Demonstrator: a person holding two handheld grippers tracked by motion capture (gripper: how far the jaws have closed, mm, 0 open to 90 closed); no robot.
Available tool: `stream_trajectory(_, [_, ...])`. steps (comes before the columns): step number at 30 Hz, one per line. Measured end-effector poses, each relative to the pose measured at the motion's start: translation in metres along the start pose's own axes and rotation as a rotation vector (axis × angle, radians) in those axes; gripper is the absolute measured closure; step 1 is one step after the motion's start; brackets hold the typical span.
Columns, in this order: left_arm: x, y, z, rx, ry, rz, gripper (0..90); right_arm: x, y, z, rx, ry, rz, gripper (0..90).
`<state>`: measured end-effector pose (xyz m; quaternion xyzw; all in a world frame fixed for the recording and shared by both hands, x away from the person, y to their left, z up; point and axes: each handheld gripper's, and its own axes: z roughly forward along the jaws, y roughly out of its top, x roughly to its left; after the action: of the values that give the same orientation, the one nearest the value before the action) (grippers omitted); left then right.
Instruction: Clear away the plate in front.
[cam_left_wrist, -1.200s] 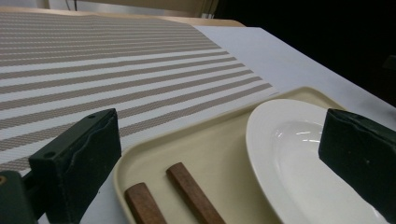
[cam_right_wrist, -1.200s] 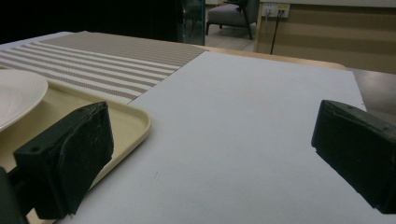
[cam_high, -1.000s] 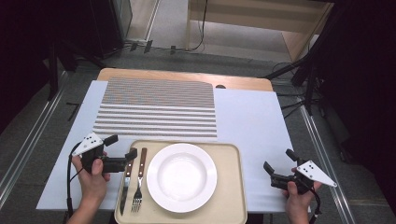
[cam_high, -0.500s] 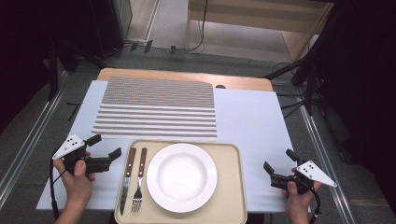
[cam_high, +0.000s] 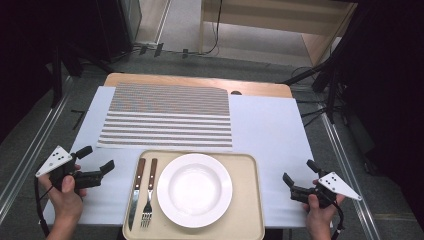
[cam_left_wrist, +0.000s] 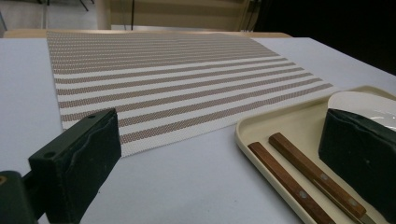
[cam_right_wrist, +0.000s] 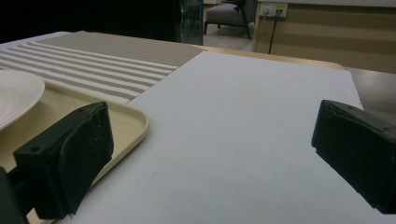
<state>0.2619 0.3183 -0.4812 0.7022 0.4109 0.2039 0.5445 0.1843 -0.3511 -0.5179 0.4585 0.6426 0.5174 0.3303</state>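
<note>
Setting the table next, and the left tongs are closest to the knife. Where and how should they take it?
By its wooden handle, coming from the left over the tray rim. The knife lies flat, handle toward the placemat, fork close on its right, so grip from above across the handle.

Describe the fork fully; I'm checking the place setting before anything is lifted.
The fork lies flat in the tray, at its left side, between the knife and the white plate. It has a brown wooden-looking handle with small rivets and a silvery metal head, tines toward the person. Nothing grips it; whether it touches the knife is unclear.
</note>
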Motion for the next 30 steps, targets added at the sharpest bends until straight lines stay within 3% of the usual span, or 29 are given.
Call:
stream_trajectory(17, [0.03, -0.008, -0.032, -0.041, 0.058, -0.016, 0.0, -0.001, 0.0, 0.0, -0.006, 0.0, 0.004, 0.0])
stream_trajectory(30, [0.03, -0.014, -0.029, -0.048, 0.071, 0.003, 0.0, 0.001, 0.0, 0.0, -0.001, -0.007, -0.006, 0.0])
